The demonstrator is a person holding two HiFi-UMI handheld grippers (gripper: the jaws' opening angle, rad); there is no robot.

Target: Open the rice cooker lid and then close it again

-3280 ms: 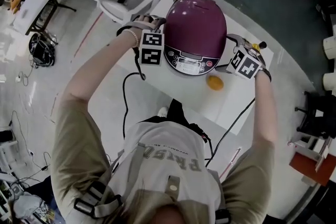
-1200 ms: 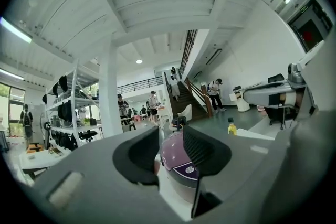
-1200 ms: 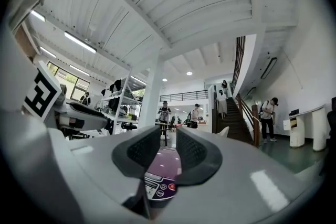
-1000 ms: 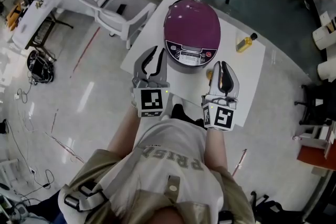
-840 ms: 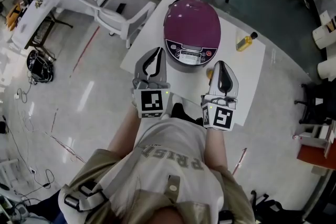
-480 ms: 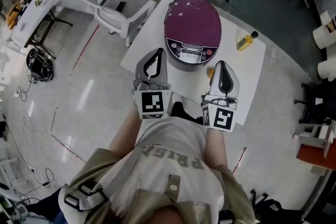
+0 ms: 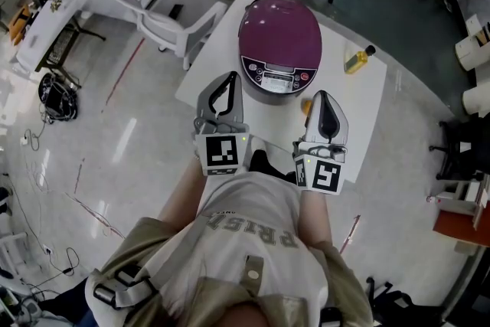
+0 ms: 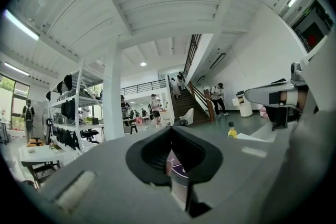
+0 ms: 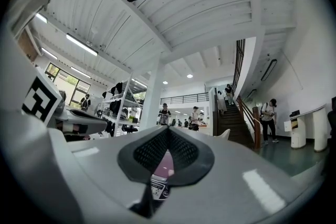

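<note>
A purple rice cooker (image 7: 279,42) with its domed lid down stands on the white table (image 7: 360,99), its control panel (image 7: 279,77) facing me. Both grippers hover at the table's near edge, drawn back from the cooker and touching nothing. The left gripper (image 7: 230,78) is shut with nothing in it, just left of the cooker's front. My right gripper (image 7: 321,96) is shut and empty too, to the right of the panel. Through the gap behind each pair of closed jaws a sliver of the cooker (image 8: 177,174) (image 9: 163,165) shows in the left and right gripper views.
A small yellow-filled bottle (image 7: 357,60) lies on the table right of the cooker. An orange round thing (image 7: 305,108) peeks out beside the right gripper. A grey chair (image 7: 178,17) stands left of the table, and cables (image 7: 57,92) lie on the floor.
Both grippers have pulled back from the cooker's sides to the near table edge. Over the last second their jaws closed fully, and the hands have stayed nearly still since.
</note>
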